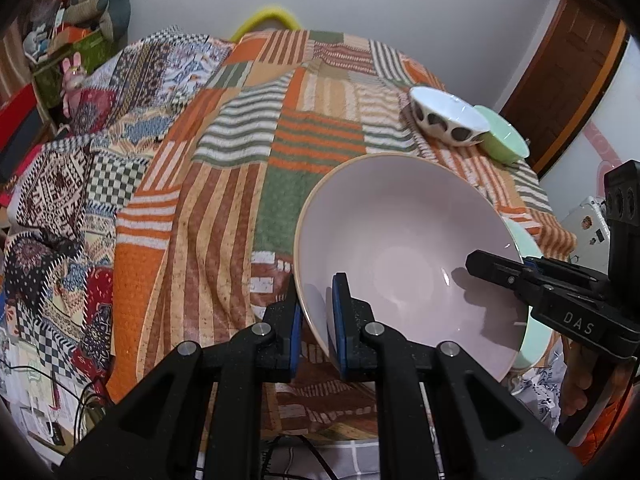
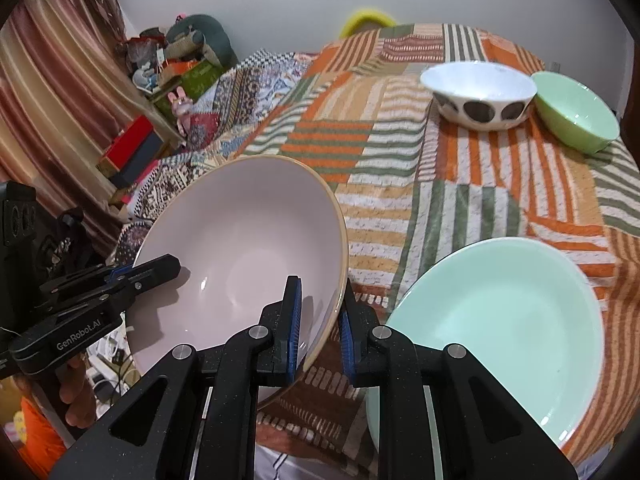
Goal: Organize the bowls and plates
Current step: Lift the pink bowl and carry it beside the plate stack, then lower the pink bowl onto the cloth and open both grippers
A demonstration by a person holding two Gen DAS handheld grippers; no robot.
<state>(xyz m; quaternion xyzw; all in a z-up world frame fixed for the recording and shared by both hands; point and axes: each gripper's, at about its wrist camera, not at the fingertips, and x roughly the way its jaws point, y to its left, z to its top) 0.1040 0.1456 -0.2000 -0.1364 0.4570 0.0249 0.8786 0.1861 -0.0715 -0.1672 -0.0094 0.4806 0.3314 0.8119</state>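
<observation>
A large pale pink bowl (image 1: 400,248) (image 2: 240,240) is held tilted above the near edge of the cloth-covered table (image 1: 240,160) (image 2: 460,208). My left gripper (image 1: 316,312) (image 2: 156,268) is shut on one side of its rim, one pad inside and one outside. On the opposite side of the rim my right gripper (image 2: 320,320) (image 1: 496,268) is shut the same way. A mint green plate (image 2: 500,320) (image 1: 532,332) lies on the table just right of the bowl. At the far right stand a white bowl with dark spots (image 1: 448,116) (image 2: 480,92) and a green bowl (image 1: 504,140) (image 2: 576,120), touching.
A patterned quilt (image 1: 80,184) drapes off the table's left side. Boxes and toys (image 1: 72,40) pile against the wall at far left. A curtain (image 2: 48,100) hangs at the left and a wooden door (image 1: 568,72) stands at the right. Cables (image 1: 88,396) trail below the near edge.
</observation>
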